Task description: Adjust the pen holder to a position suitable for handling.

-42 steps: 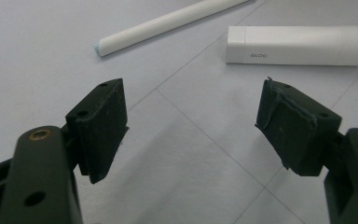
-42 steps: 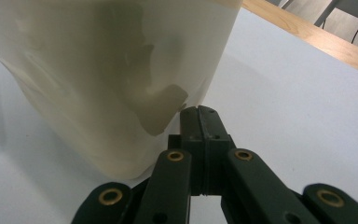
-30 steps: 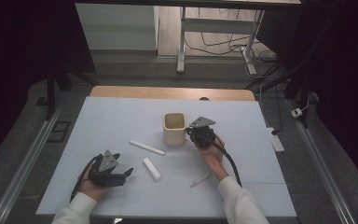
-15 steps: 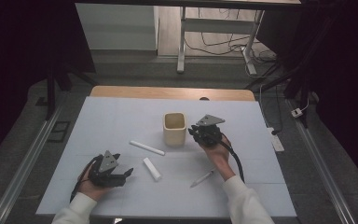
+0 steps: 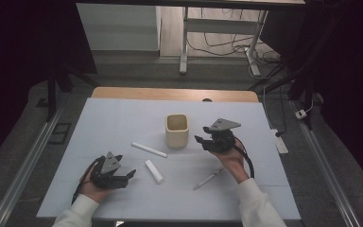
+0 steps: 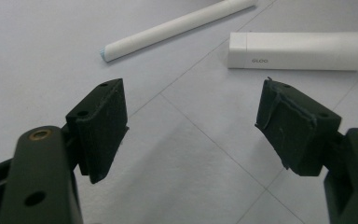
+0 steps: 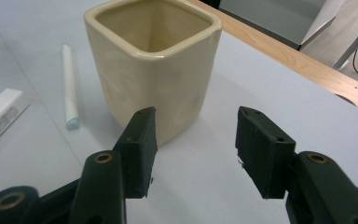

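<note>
Cup (image 5: 177, 130) sitting mid-counter (image 5: 123, 118), just left of my right gripper (image 5: 202, 141). Long stick (image 5: 149, 150) and short tube (image 5: 154, 170) lying between cup and my left gripper (image 5: 128, 175); pen (image 5: 209, 178) lying under my right wrist.

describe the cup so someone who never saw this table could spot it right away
On the pale sheet covering the table, look near the middle, toward the wooden far edge. There stands a cream ceramic cup with a squarish, rounded-corner mouth, just left of the right tool. It is the one upright, hollow thing; the long white stick and the white tube lie flat.

Glue stick (image 6: 303, 50) cut off rightward
</note>
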### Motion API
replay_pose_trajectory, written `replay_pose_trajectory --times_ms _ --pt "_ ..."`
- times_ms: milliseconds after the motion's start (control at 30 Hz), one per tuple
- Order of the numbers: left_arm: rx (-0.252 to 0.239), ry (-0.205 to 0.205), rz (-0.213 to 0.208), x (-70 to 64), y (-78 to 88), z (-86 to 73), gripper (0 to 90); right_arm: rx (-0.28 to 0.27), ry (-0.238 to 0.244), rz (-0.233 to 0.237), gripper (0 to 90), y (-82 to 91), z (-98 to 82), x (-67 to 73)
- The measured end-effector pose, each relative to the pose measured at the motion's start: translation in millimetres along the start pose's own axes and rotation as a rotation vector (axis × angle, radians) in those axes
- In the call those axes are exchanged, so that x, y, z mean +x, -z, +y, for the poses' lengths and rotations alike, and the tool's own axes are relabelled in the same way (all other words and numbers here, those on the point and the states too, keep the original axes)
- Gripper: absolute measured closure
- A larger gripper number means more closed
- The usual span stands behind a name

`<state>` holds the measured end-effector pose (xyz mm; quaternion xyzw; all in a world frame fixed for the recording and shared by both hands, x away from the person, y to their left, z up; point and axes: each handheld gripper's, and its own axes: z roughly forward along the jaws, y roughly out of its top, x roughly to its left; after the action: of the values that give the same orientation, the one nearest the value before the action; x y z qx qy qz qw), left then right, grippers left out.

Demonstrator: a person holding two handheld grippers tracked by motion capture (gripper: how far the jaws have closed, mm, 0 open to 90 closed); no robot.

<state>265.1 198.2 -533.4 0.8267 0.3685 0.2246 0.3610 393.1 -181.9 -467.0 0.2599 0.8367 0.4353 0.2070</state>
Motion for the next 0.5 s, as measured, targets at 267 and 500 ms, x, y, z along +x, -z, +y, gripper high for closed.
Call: replay_pose_trajectory --times_ms 267,500 --pt "-0.005 0.008 -0.009 1.0 -2.5 0.9 24.7 0.007 0.013 0.002 45.3 23.0 -7.5 -7.1" --pt "-0.016 0.013 -0.017 1.9 -0.3 0.8 24.8 -0.003 -0.006 0.013 45.4 41.0 -14.0 -14.1"
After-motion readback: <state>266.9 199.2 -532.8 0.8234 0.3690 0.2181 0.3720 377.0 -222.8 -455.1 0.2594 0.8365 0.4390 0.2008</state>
